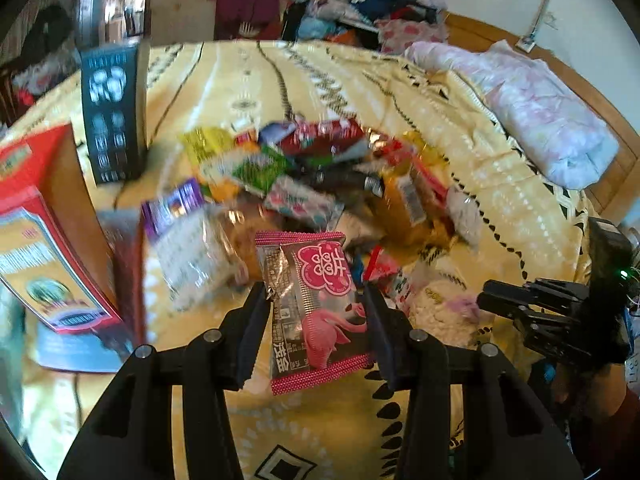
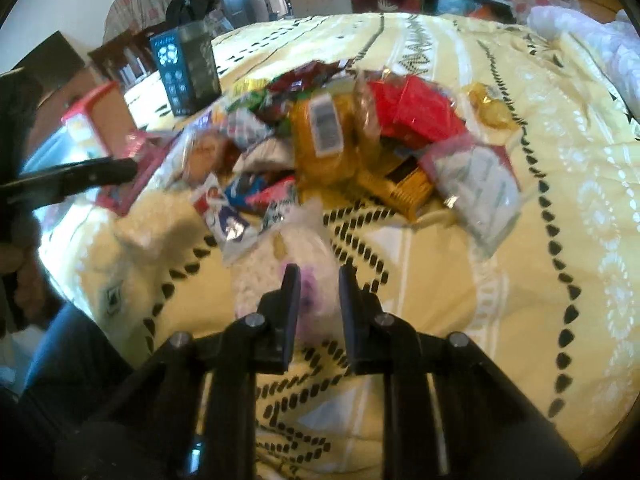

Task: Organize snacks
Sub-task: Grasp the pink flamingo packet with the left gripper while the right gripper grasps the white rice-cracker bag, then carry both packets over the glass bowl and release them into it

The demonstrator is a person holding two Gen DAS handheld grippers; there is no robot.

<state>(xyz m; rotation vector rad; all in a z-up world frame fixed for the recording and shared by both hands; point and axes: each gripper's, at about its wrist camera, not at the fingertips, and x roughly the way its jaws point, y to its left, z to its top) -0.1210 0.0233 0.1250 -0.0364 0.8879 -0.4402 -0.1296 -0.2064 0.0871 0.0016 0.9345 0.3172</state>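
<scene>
A pink and brown snack packet [image 1: 316, 280] with a pink animal print hangs above the bed between the fingers of my left gripper [image 1: 317, 294], which is shut on its sides. In the right wrist view my right gripper [image 2: 319, 274] is shut on a white, translucent packet [image 2: 308, 232] with a purple mark, just in front of the snack pile [image 2: 340, 132]. The same white packet [image 1: 440, 308] shows in the left wrist view, next to the right gripper [image 1: 490, 298]. One finger of the left gripper [image 2: 116, 170] reaches in from the left of the right wrist view.
The snacks lie on a yellow patterned bedcover [image 1: 320, 412]. A red and orange box [image 1: 48, 220] and a dark teal box [image 1: 112, 112] stand at the left. A folded pink-white quilt [image 1: 540, 120] lies at the right, with heaped clothes [image 1: 352, 4] behind.
</scene>
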